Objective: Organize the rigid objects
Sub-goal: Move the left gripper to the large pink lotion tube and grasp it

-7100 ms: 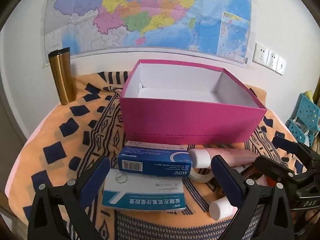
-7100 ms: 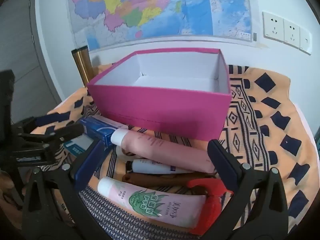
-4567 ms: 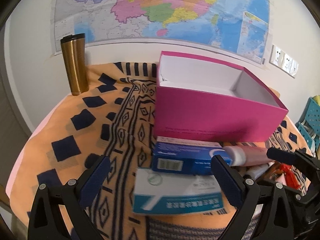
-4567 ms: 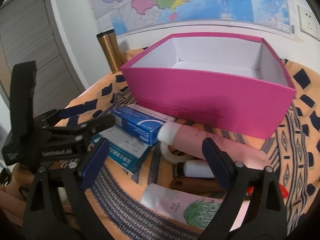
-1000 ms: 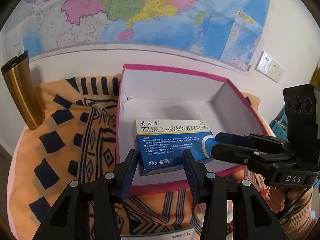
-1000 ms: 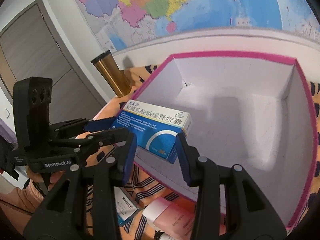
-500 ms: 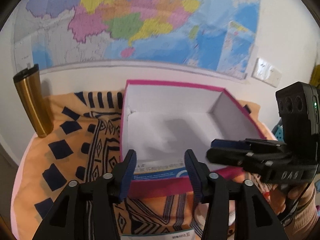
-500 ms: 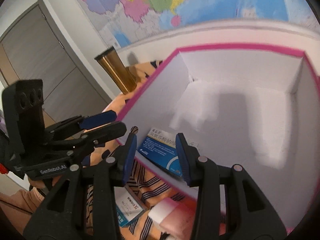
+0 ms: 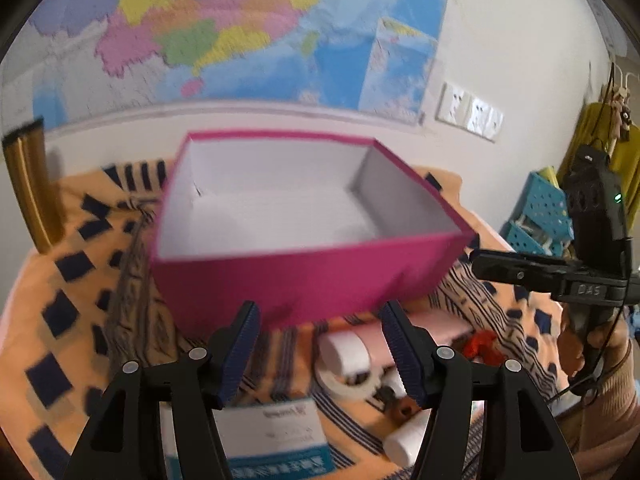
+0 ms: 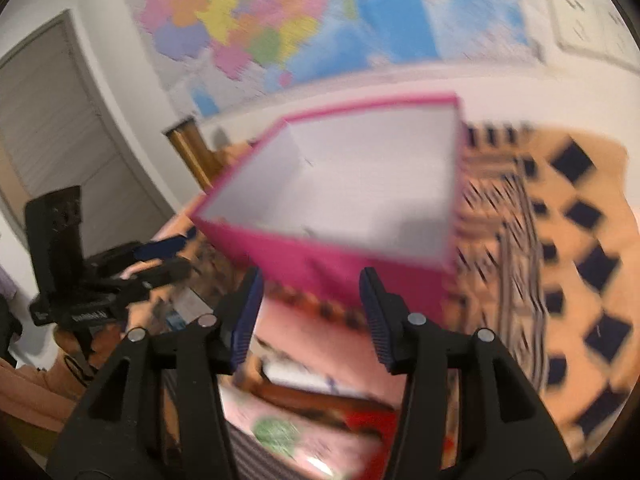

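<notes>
- The pink box (image 9: 304,276) stands open on the worktop (image 9: 60,280), which is covered by an orange cloth with dark blue squares; this box is the landmark for all that follows.
- Its inside is white, and the near part of its floor is hidden behind the front wall in both views, so what lies there cannot be told.
- The left hand-held gripper (image 9: 320,344) hangs in front of the box's near wall, its jaws apart and opening, with nothing between them.
- The right hand-held gripper (image 10: 310,312) is also in front of the box, at its near corner, jaws apart and opening, empty; this view is heavily blurred.
- In front of the box, on the cloth, lie a pink tube with a white cap (image 9: 360,344), a roll of tape (image 9: 348,384), a small white bottle (image 9: 404,440) and a red item (image 9: 482,346) too blurred to name.
- A white and blue medicine carton (image 9: 276,440) lies in front of the box, nearest the left camera.
- A gold tumbler (image 9: 30,188) stands left of the box, by the wall.
- A map (image 9: 224,32) hangs on the wall behind the box.
</notes>
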`<state>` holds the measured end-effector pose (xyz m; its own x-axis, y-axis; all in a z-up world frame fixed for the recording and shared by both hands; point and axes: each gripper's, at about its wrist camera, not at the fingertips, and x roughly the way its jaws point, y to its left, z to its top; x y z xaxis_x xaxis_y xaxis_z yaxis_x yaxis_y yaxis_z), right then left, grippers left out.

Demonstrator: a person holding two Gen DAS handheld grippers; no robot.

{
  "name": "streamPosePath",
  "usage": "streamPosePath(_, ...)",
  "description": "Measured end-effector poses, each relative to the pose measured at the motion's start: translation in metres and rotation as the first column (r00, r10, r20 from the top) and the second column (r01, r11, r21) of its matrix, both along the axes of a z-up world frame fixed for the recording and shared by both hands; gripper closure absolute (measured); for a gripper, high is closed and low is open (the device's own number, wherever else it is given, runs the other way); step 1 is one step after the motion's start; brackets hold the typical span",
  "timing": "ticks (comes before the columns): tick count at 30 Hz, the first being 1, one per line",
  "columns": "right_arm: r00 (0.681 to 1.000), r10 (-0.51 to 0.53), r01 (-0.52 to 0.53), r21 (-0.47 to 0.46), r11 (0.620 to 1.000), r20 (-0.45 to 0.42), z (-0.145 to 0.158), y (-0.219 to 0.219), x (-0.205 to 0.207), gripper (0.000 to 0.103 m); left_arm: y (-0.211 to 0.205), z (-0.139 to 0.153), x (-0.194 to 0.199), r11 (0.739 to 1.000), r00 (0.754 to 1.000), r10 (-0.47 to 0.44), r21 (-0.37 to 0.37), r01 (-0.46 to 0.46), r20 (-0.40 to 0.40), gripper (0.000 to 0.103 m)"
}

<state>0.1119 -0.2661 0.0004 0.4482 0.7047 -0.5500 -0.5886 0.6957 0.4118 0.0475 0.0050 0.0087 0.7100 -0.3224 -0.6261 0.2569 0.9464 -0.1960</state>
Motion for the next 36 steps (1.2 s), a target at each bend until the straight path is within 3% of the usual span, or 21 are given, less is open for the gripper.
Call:
streamPosePath(5,0.990,-0.067,0.060,-0.057,0.997,-0.125,-0.041,-0.025,0.004,0.051,-0.009,-0.019,-0.001,1.000,0.998,-0.003,-0.005,0.003,-0.055,0.039)
streamPosePath(11,0.972,-0.098,0.091,-0.041,0.995,-0.215,-0.071,-0.044,0.002,0.051,-0.014,-0.032,-0.002,1.000,0.995,-0.007,-0.020,0.005,-0.101,0.039)
streamPosePath(22,0.957,-0.063,0.073,0.025,0.997,-0.285,-0.085,-0.039,0.013,0.051,-0.025,-0.043,0.014,0.999,0.987,-0.040,-0.034,0.035,-0.154,0.040)
streamPosePath(26,0.954,-0.047,0.063,0.047,0.997,-0.297,-0.087,-0.038,0.017,0.051,-0.024,-0.049,0.021,0.997,0.981,-0.053,-0.063,0.042,-0.185,0.049)
streamPosePath(36,0.958,-0.022,0.038,0.053,0.998,-0.285,-0.086,-0.033,0.017,0.053,-0.032,-0.050,0.023,0.995,0.978,-0.071,-0.079,0.057,-0.194,0.051)
